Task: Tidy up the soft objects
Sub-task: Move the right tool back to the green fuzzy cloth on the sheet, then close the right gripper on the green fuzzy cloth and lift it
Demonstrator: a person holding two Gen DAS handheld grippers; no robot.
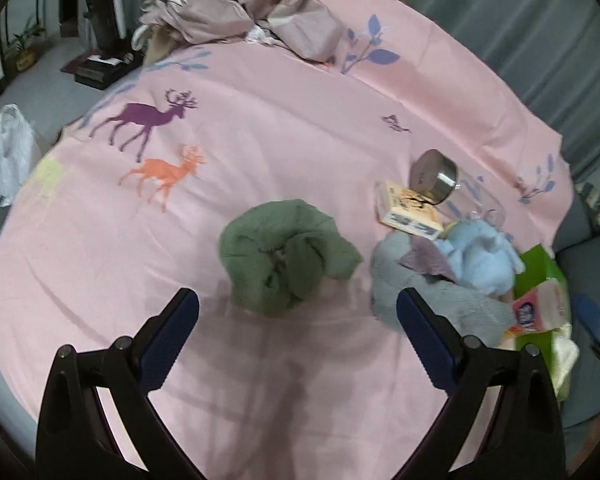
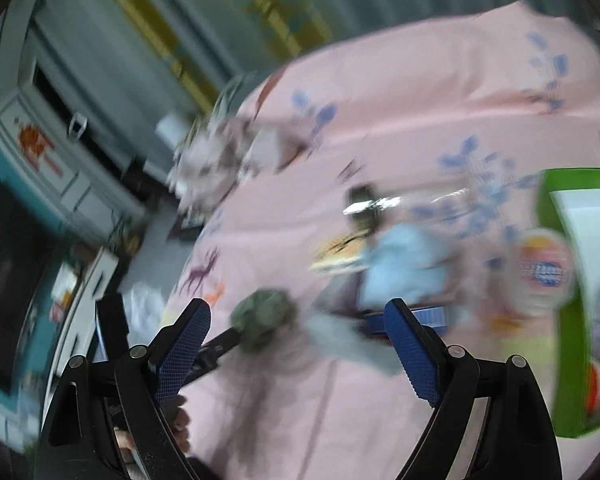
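A crumpled green cloth [image 1: 284,252] lies on the pink bed sheet [image 1: 260,140]. My left gripper [image 1: 298,300] hovers open just short of it, with nothing between its fingers. To its right, a grey cloth [image 1: 420,292], a purple cloth [image 1: 428,258] and a light blue cloth [image 1: 480,256] lie in a heap. The right wrist view is blurred. There my right gripper [image 2: 298,312] stands open and empty above the green cloth [image 2: 264,316], the grey cloth [image 2: 340,336] and the light blue cloth [image 2: 404,268]. One finger of the left gripper [image 2: 220,346] shows beside the green cloth.
A small printed box [image 1: 410,210] and a clear jar with a metal lid [image 1: 436,174] lie behind the heap. A green box [image 1: 540,276] and a tissue packet [image 1: 540,312] sit at the bed's right edge. Crumpled bedding [image 1: 252,12] is piled at the far side.
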